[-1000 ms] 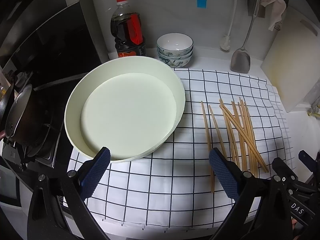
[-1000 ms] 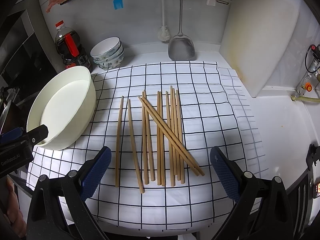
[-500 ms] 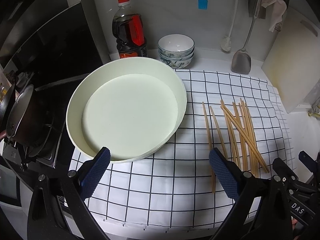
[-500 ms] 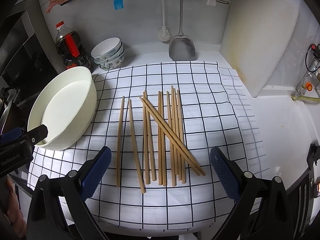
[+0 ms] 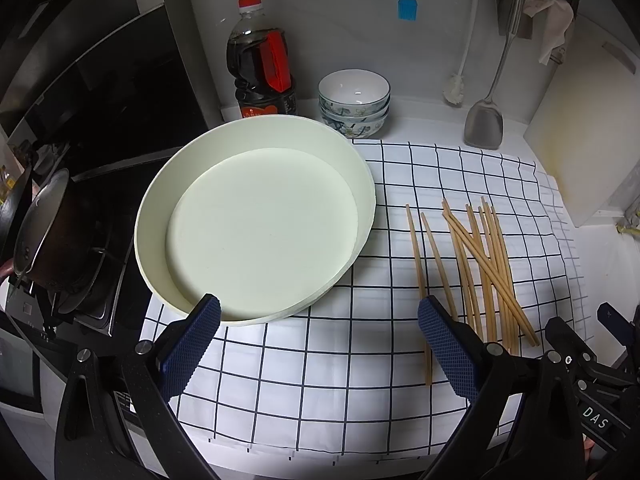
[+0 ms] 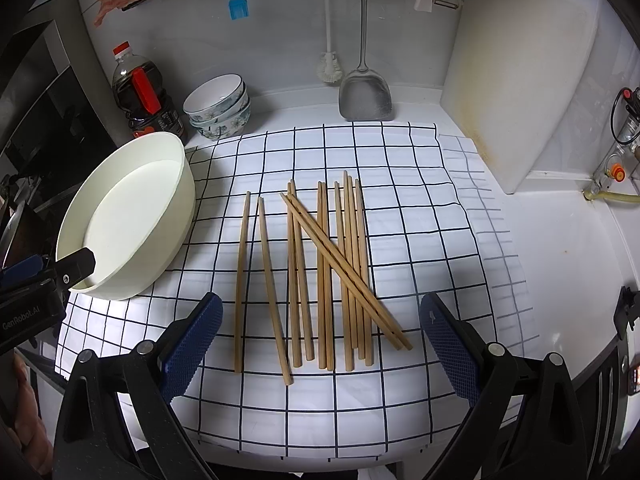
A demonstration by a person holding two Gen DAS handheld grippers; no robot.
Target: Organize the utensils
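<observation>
While both jaws gape, left hand-held gripper (image 5: 318,338) and right hand-held gripper (image 6: 320,338) hold nothing | cream basin (image 5: 256,216) empty | chopsticks (image 6: 324,272) right of basin, on checked cloth (image 6: 420,220)

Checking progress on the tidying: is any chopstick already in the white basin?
No, the white basin holds nothing, and all the chopsticks lie on the checked cloth beside it.

Light: dim room, bright from overhead on the checked cloth (image 6: 400,240)
Glare: white patch on the cloth beside the cream basin (image 6: 128,216)
Shadows: stove side (image 5: 72,200) nearly black
Edges: strong fisheye bending, dark corners
Focus: sharp in the middle, wooden chopsticks (image 6: 324,272) crisp
</observation>
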